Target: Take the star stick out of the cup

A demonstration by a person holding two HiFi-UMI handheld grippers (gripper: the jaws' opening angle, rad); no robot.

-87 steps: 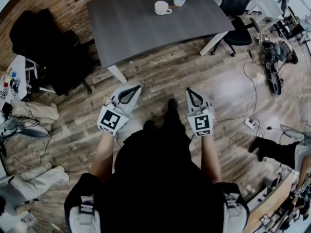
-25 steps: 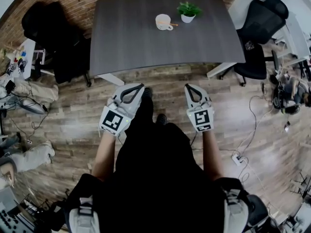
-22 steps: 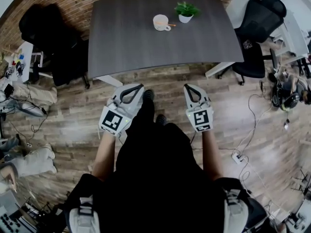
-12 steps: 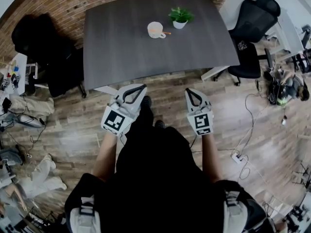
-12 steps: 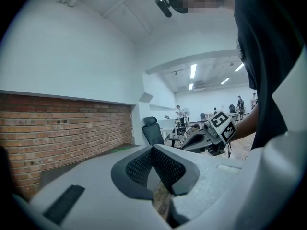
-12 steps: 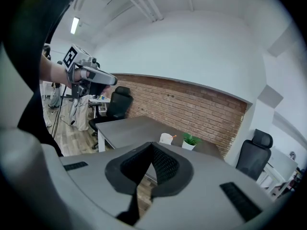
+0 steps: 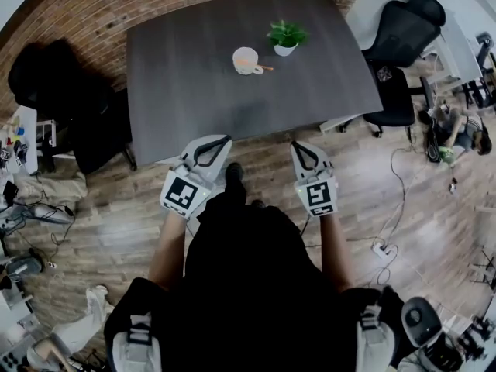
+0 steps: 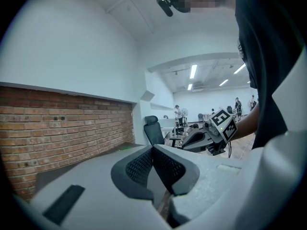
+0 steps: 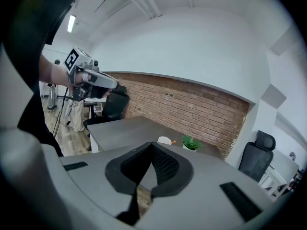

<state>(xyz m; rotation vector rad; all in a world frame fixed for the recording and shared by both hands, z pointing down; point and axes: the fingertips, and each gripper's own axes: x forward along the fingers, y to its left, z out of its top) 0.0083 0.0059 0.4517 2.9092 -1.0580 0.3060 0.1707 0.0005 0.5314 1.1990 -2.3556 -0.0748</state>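
We stand short of the table (image 7: 178, 68), left gripper (image 7: 219, 139) and right gripper (image 7: 297, 146) both closed and empty; next, reach the cup (image 7: 246, 60) and pinch its star stick (image 7: 265, 68).

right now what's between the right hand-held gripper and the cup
Only a strip of wood floor and bare dark tabletop lie between the right hand-held gripper and the cup. Nothing stands in that stretch, as the head view shows.

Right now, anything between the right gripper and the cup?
Nothing visible. The right gripper hangs short of the table; only its bare top lies before the cup. The plant stands beside the cup, off that line.
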